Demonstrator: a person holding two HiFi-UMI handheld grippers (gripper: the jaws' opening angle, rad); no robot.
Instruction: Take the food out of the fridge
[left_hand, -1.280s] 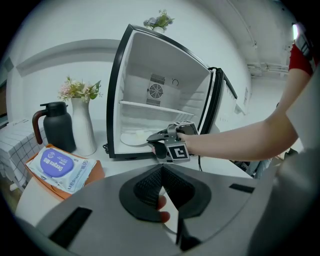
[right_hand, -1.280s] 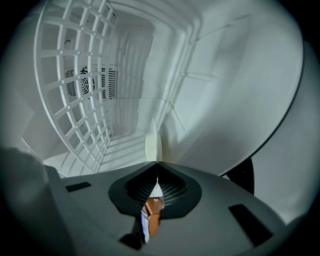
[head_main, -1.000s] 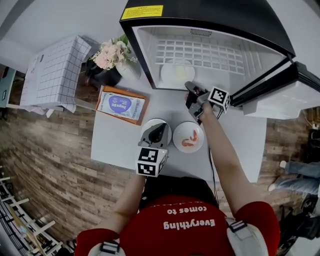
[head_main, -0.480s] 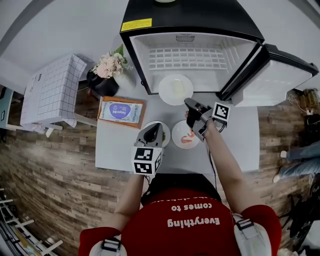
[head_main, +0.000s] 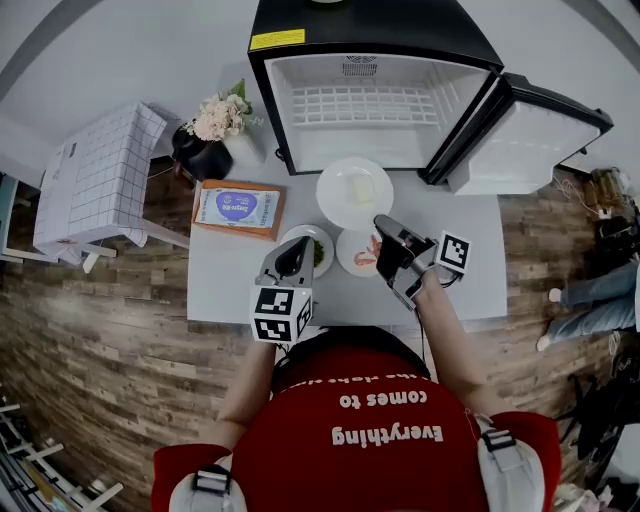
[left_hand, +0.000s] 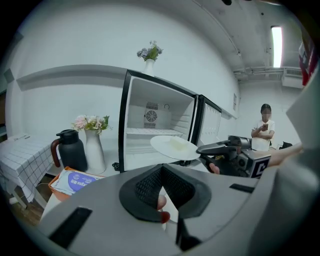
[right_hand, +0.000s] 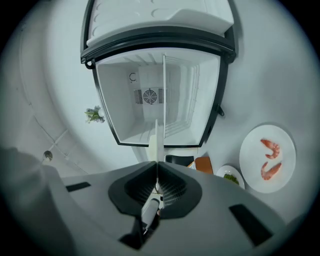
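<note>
Jaws of the right gripper (right_hand: 157, 167) are clamped on the rim of a white plate (head_main: 340, 190) with a pale piece of food (head_main: 362, 188) on it, held on the near side of the open fridge (head_main: 370, 110). On the left gripper (left_hand: 161, 167) the jaws meet at the tips; a pink scrap shows in the slit behind them, too blurred to name. That gripper hides half a plate of greens (head_main: 318, 252), just left of the shrimp plate (head_main: 358, 252) on the table (head_main: 225, 285)

We see a white table (head_main: 225, 285). On it: an orange box (head_main: 238, 208) at far left, a greens plate (head_main: 322, 244), and a shrimp plate (head_main: 358, 250) to its right.
</note>
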